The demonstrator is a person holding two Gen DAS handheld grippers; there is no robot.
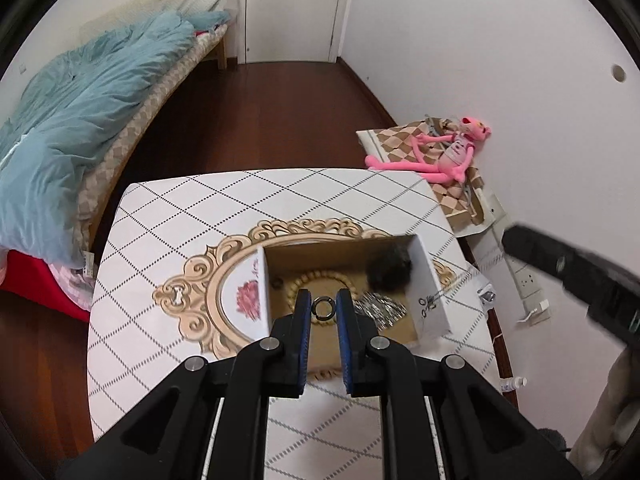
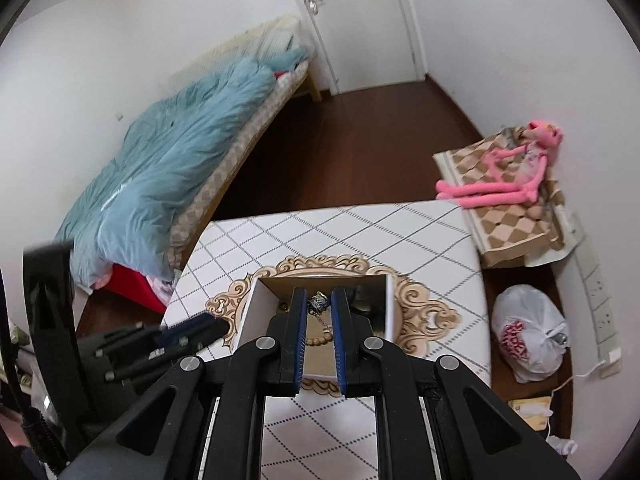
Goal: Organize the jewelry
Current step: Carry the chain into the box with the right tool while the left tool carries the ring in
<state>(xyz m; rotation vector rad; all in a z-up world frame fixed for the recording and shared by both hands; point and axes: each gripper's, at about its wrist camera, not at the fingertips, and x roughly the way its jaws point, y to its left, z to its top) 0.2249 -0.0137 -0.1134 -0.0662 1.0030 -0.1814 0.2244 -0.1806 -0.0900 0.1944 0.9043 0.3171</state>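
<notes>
A white open box (image 1: 430,292) with a brown inside sits on the patterned table (image 1: 192,216). My left gripper (image 1: 323,308) is over the box, its jaws shut on a small dark ring (image 1: 323,307). A dark fuzzy ball (image 1: 389,270) and a silvery glitter piece (image 1: 380,309) lie in the box. In the right wrist view my right gripper (image 2: 319,305) is above the same box (image 2: 387,304), shut on a dark metallic trinket with a chain (image 2: 319,303). A beaded bracelet (image 2: 320,339) lies below it in the box.
A bed with a blue quilt (image 1: 80,120) stands left of the table. A pink plush toy (image 1: 444,152) lies on a checked cushion at the right. A white plastic bag (image 2: 530,340) sits on the floor by the wall.
</notes>
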